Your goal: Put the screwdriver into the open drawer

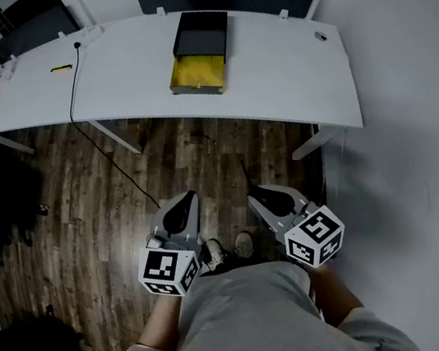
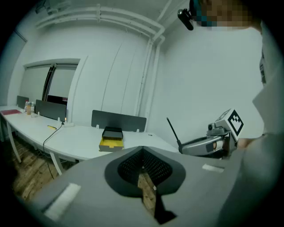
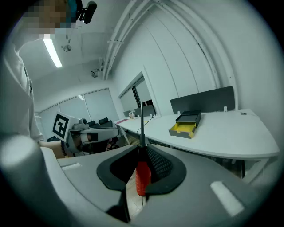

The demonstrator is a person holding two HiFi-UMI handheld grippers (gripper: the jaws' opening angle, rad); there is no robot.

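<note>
Desk (image 1: 286, 76): long, white, curved; it runs across the top of the head view, at 12 o'clock from the person and well apart from both grippers.

Drawer (image 1: 200, 72): black unit on the desk. The tray is pulled out toward the person, showing a yellow floor with nothing visible in it.

Left gripper (image 2: 143, 153): at 9 o'clock of the right one. Its jaws are brought together with nothing between them, and only floor shows through the gap behind the tips.

Right gripper (image 3: 141, 150): clenched on the screwdriver (image 3: 142, 175). The pads bear on the red handle close to where the shaft leaves it. The thin dark shaft runs out past the tips toward 12 o'clock, roughly at the drawer.

Handling estimate:
- The tool should be light and fully rigid, with no risk of breakage.
- The handle looks like smooth plastic and is probably round, so it could roll or slide between the pads if tipped steeply.
- The handle is the right place to hold, being the thickest part; the shaft is too thin for a sure grip.
- The long shaft leads, so its tip will reach the drawer wall first.
</note>
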